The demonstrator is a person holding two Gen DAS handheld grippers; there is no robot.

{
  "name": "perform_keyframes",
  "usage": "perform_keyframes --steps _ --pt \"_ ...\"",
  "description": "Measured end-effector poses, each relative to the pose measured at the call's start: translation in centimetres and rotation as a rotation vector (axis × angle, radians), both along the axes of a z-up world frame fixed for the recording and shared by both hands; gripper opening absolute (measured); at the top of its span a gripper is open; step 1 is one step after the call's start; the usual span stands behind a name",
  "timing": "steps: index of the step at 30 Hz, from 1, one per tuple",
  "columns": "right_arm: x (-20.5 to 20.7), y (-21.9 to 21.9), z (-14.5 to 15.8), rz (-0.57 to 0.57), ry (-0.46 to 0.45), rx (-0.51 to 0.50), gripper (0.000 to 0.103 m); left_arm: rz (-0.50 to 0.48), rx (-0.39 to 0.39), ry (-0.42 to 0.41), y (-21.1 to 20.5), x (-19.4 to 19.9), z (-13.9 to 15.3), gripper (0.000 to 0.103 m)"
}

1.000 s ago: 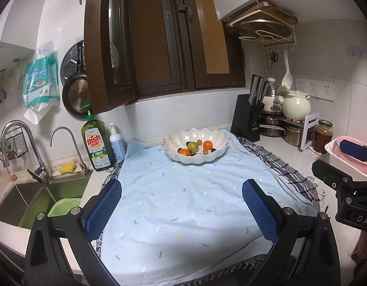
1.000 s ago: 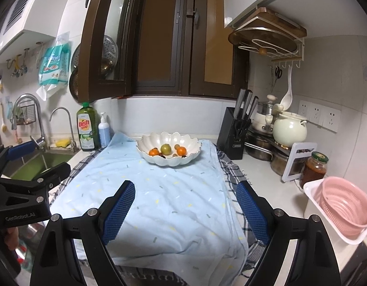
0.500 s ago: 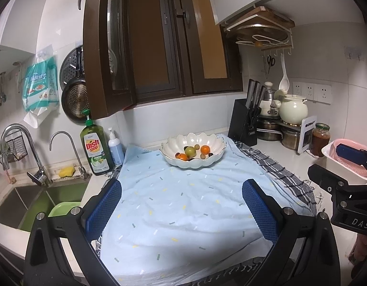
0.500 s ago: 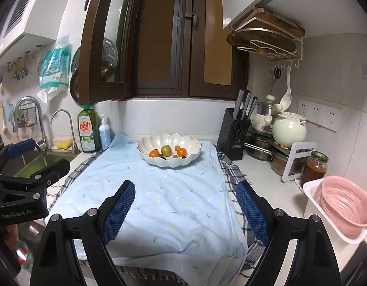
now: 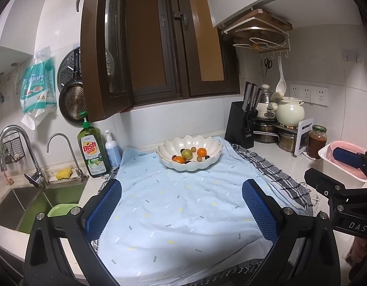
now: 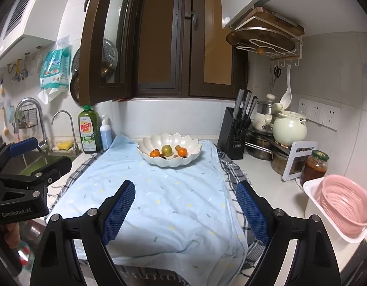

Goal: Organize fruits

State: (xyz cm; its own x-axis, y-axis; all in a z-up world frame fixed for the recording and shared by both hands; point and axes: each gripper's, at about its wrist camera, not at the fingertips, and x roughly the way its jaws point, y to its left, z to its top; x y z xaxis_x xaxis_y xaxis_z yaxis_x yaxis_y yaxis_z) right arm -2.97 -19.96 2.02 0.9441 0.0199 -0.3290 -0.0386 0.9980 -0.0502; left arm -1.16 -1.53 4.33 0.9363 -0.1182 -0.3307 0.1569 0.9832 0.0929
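A white scalloped bowl [image 5: 214, 151] [image 6: 147, 145] stands at the far end of a light blue cloth [image 5: 183, 209] [image 6: 164, 195]. In it lie two oranges [image 5: 202, 152] [image 6: 182, 151], a green fruit [image 5: 186, 153] [image 6: 166, 149] and several small dark and tan fruits. My left gripper [image 5: 182, 208] hovers open over the near part of the cloth, well short of the bowl, nothing between its blue pads. My right gripper [image 6: 186, 208] is open and empty too, over the cloth's near right side. Each gripper shows at the edge of the other's view.
A sink [image 5: 28, 205] with taps, a sponge and a green dish soap bottle [image 5: 92, 150] lies left. A knife block [image 6: 233, 134], pots, a jar [image 6: 313, 166] and a pink colander [image 6: 345, 202] in a white tray stand right. An open cabinet door [image 5: 95, 54] hangs above.
The left wrist view has dropped and pulled back slightly, so the bowl sits a little higher in frame. The right gripper has held still. Both stay open.
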Motion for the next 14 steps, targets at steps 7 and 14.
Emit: perform_keyframes --steps 7,14 --pt "0.0 -0.03 0.0 -0.002 0.001 0.0 0.087 -0.004 0.0 0.002 -0.01 0.03 0.03 0.103" --pt "0.02 -0.1 0.02 0.0 0.002 0.0 0.087 -0.003 -0.001 0.004 -0.12 -0.06 0.01 0.103"
